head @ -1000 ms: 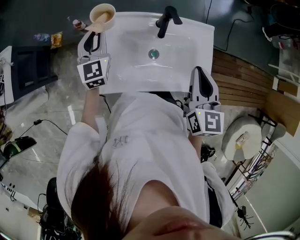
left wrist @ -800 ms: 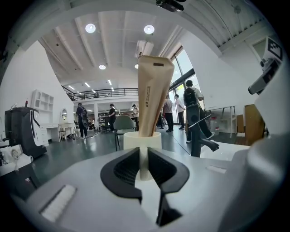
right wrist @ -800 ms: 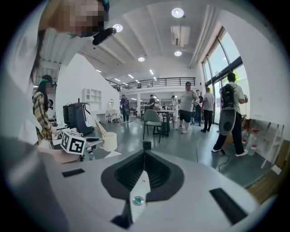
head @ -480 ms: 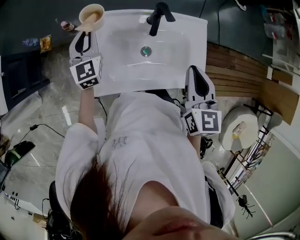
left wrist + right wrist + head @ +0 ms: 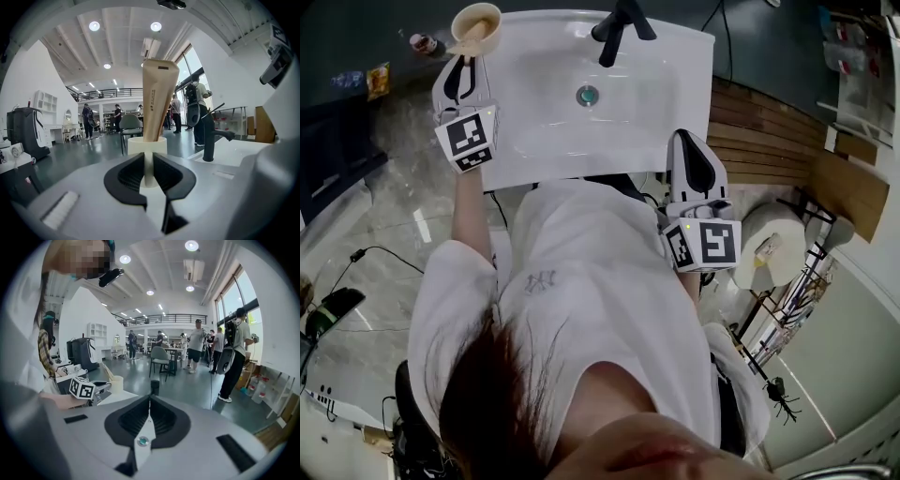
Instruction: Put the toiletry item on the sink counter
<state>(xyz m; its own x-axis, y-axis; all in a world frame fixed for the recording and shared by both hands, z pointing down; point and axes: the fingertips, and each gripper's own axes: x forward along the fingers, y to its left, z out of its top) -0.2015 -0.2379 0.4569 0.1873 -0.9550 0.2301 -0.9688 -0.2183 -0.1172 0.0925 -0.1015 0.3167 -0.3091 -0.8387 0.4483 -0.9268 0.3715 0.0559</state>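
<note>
Spotted the tube (image 5: 158, 101) standing upright in its cup (image 5: 146, 145), dead ahead of the left gripper (image 5: 149, 157), jaws seemingly pinching a thin white bit of that cup at the sink counter's (image 5: 581, 164) back-left corner, right gripper (image 5: 149, 398) pressed together, empty, well apart.

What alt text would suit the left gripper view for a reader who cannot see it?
Seen along its jaws, the left gripper is clamped on a white cup that holds a tall tan tube. A black faucet and the white sink counter lie to the right, with a large hall and standing people beyond.
</note>
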